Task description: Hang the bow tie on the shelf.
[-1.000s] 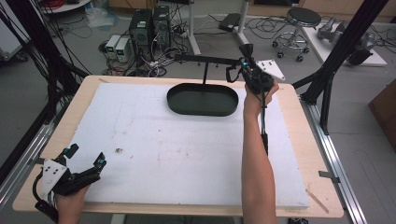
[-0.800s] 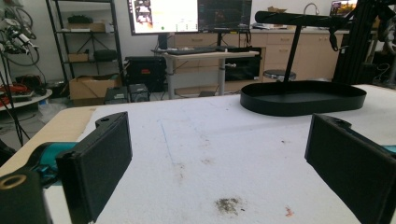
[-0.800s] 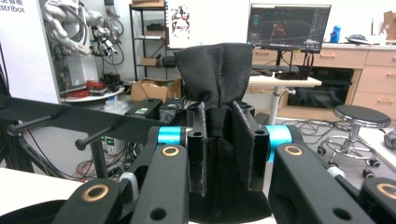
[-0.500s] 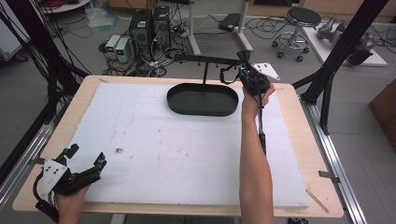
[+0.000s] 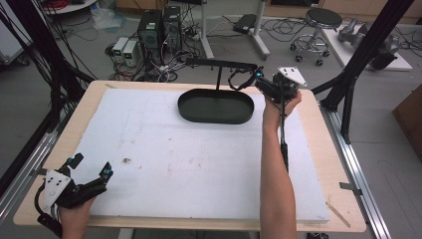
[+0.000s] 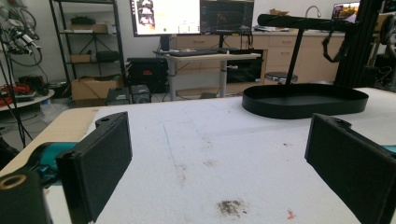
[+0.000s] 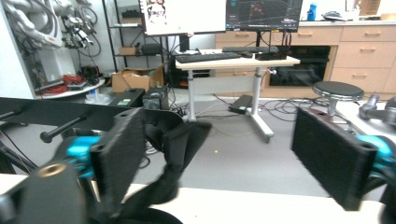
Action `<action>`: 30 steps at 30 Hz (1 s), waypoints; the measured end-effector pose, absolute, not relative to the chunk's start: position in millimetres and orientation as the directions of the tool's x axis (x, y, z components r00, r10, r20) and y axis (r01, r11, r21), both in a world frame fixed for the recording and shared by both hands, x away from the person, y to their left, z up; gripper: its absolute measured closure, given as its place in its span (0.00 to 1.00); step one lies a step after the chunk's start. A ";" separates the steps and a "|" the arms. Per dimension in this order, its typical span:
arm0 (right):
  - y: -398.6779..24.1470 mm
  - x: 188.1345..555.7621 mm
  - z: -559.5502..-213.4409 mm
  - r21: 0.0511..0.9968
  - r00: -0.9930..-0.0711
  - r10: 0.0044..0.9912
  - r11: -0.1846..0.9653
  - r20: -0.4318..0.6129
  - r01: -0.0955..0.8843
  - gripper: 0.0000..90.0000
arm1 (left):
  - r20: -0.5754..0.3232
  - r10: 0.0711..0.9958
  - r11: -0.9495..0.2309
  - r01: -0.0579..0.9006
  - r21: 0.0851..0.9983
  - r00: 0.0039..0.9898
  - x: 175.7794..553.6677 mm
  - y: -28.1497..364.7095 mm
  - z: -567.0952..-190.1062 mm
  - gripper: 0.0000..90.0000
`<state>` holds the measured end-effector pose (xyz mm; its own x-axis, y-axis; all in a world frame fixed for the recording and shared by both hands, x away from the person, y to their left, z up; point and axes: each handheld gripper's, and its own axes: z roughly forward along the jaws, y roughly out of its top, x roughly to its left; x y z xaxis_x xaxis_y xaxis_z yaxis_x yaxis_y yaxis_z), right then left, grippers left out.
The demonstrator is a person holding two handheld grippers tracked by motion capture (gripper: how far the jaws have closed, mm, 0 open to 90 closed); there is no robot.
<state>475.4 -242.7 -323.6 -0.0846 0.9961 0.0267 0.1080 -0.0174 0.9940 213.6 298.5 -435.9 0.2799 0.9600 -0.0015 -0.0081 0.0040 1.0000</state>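
A person stands at the near edge of a white-covered surface (image 5: 199, 164), holding a claw in each hand. The landmark is a black oval tray (image 5: 216, 106) at the far middle of the surface. A thin post rises from behind the tray and carries a black horizontal bar (image 5: 221, 63) above it. From the right end of that bar hangs a dark fabric strap (image 5: 240, 79).

Over the last second the right claw (image 5: 263, 85) has eased a little further away from the person and toward the bar's right end, just past the tray's right rim. Its jaws stand wide apart, grasping nothing. In the right gripper view the strap (image 7: 180, 154) hangs close in front, beside the left jaw and partly between the two jaws. I judge that the claw is lining up to take hold of the strap, and the grasp has not yet been made.

The left claw (image 5: 89, 174) has not moved. It rests at the near left corner of the surface, well apart from the tray, jaws spread and empty. In the left gripper view the tray (image 6: 303, 99) sits far ahead, beyond some small dark stains on the white covering.
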 end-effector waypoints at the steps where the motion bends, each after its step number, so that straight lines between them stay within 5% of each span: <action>1: -244.0 467.9 -316.4 0.994 -0.088 0.996 -0.003 0.013 0.107 0.12 | -0.007 0.957 0.008 -0.002 1.000 0.291 213.6 298.0 -435.1 0.09; 15: -247.1 370.3 -259.4 0.996 -0.054 0.995 0.082 -0.084 -0.038 0.12 | -0.023 0.954 0.034 -0.032 0.999 0.300 206.6 297.3 -426.4 0.09; 30: -283.3 277.5 -276.8 0.995 -0.070 0.996 0.057 -0.063 -0.086 0.12 | -0.056 0.951 0.066 -0.020 0.998 0.304 206.3 302.3 -424.6 0.08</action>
